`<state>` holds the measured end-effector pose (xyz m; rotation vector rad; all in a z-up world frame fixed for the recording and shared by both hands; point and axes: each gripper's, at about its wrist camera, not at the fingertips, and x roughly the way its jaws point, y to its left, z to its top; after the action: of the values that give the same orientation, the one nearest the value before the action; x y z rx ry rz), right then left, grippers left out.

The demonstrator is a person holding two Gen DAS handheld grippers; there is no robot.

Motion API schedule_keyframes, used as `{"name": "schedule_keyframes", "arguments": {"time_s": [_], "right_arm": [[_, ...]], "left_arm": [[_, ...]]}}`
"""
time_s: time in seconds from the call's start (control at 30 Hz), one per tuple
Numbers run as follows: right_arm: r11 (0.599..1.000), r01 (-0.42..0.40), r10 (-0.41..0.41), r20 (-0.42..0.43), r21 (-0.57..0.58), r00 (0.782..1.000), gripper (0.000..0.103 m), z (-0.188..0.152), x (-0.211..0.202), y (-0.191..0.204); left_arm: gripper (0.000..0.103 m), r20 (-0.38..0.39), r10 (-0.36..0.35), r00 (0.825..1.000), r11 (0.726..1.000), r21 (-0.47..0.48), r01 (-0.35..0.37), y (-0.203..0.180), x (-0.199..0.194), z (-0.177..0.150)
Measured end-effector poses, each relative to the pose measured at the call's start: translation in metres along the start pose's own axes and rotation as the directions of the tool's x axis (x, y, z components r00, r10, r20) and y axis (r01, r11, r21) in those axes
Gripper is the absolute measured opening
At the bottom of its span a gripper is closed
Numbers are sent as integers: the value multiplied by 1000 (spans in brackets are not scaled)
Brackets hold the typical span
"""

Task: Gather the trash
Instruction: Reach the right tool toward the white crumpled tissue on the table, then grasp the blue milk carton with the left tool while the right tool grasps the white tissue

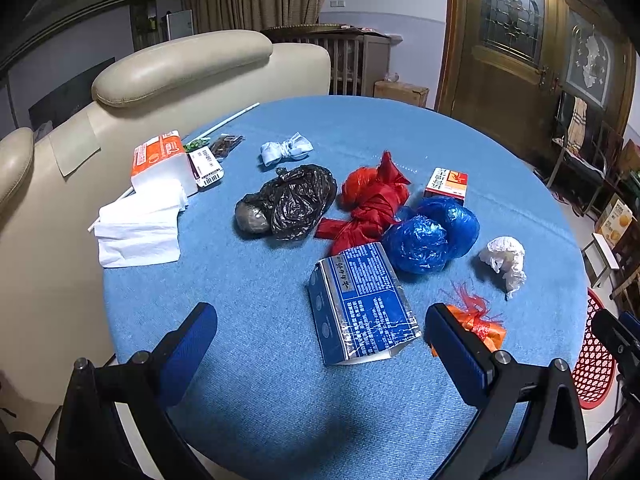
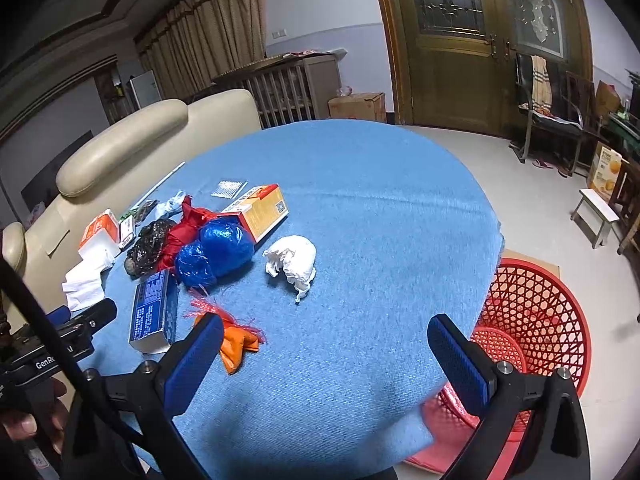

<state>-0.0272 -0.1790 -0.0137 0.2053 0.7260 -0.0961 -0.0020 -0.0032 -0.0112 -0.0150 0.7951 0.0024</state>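
Trash lies scattered on a round table with a blue cloth. A blue and silver carton lies just ahead of my left gripper, which stands open and holds nothing. Beyond the carton are a black bag, a knotted red bag, a blue bag and a crumpled white paper. An orange wrapper lies beside my open right gripper's left finger. A red mesh basket stands on the floor, right of the table.
A tissue pack with loose tissues, a small orange box and a knotted white bag lie farther back. A beige sofa borders the table's left side. A wooden door, chairs and a stool stand to the right.
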Motion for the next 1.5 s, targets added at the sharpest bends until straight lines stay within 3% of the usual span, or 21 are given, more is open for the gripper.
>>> {"name": "schedule_keyframes", "arguments": {"time_s": [0.7, 0.9, 1.1, 1.2, 1.4, 1.47, 1.5], "right_arm": [[1000, -20, 20, -20, 3, 1000, 103, 7, 13, -2], [998, -52, 50, -39, -28, 998, 102, 30, 44, 6], [997, -62, 56, -116, -53, 992, 102, 47, 98, 17], [997, -56, 47, -151, -60, 987, 97, 50, 121, 21], [996, -45, 30, -193, -74, 981, 77, 51, 149, 24], [996, -67, 52, -210, -64, 976, 43, 50, 154, 24], [996, -66, 51, -212, -64, 976, 43, 49, 155, 24]], "left_arm": [[103, -22, -16, 1000, 999, -32, 16, 8, 4, -4], [103, -45, -20, 999, 999, -26, 19, 6, 13, -7], [103, -63, -30, 998, 999, -22, 28, -1, 26, -4], [103, -82, -27, 996, 999, -21, 25, -6, 36, -1], [103, -113, -28, 993, 999, -21, 26, -16, 55, 1], [103, -117, -31, 993, 999, -14, 30, -17, 59, 0], [103, -120, -37, 992, 999, -11, 36, -17, 61, 0]]}}
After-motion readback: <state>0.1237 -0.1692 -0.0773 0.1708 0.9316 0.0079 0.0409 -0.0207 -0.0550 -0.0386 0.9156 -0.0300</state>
